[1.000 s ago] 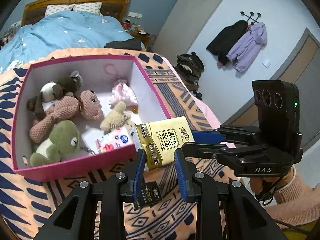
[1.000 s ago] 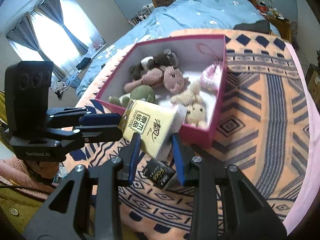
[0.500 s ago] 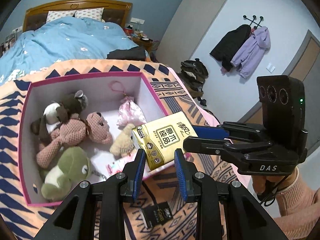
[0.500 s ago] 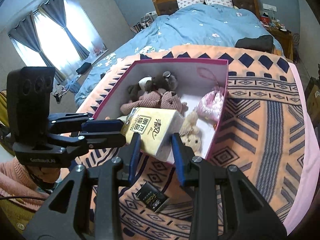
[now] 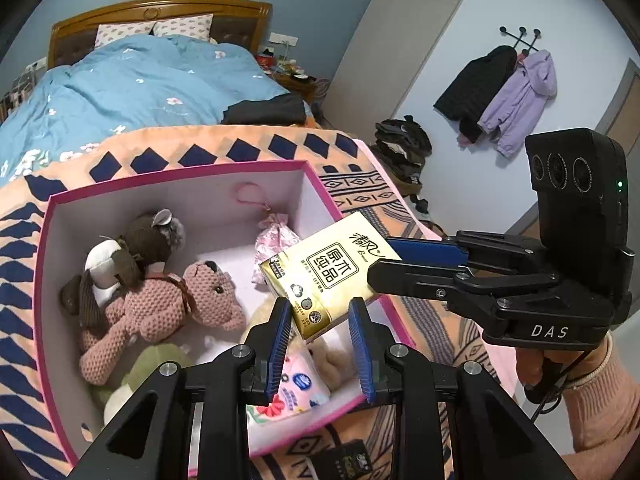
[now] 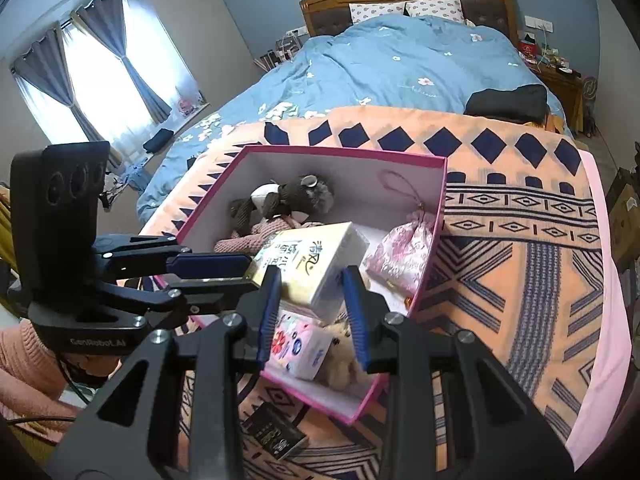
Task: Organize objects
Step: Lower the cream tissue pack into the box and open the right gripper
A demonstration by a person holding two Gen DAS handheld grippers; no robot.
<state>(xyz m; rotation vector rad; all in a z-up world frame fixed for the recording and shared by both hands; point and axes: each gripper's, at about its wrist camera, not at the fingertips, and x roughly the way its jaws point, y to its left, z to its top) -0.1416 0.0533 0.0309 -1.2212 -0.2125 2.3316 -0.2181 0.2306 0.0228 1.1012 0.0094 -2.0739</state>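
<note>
A yellow tissue pack [image 5: 326,274] [image 6: 310,266] hangs above the pink box [image 5: 44,248] [image 6: 340,152], gripped on both sides. My left gripper [image 5: 318,318] [image 6: 246,270] is shut on one end of the pack. My right gripper [image 6: 310,292] [image 5: 380,258] is shut on the other end. In the box lie a pink knitted bear [image 5: 160,312], a brown plush [image 5: 148,236], a green plush [image 5: 148,368], a beige bear [image 6: 340,356], a pink pouch [image 6: 404,256] and a flowered tissue pack [image 6: 298,346].
A small black packet [image 6: 274,432] [image 5: 346,456] lies on the patterned orange blanket [image 6: 520,240] in front of the box. Behind is a blue duvet [image 6: 400,68]. Coats [image 5: 500,88] hang on the wall at right.
Both grippers have lifted the yellow tissue pack and carried it forward, from the box's near rim to above the box interior.
</note>
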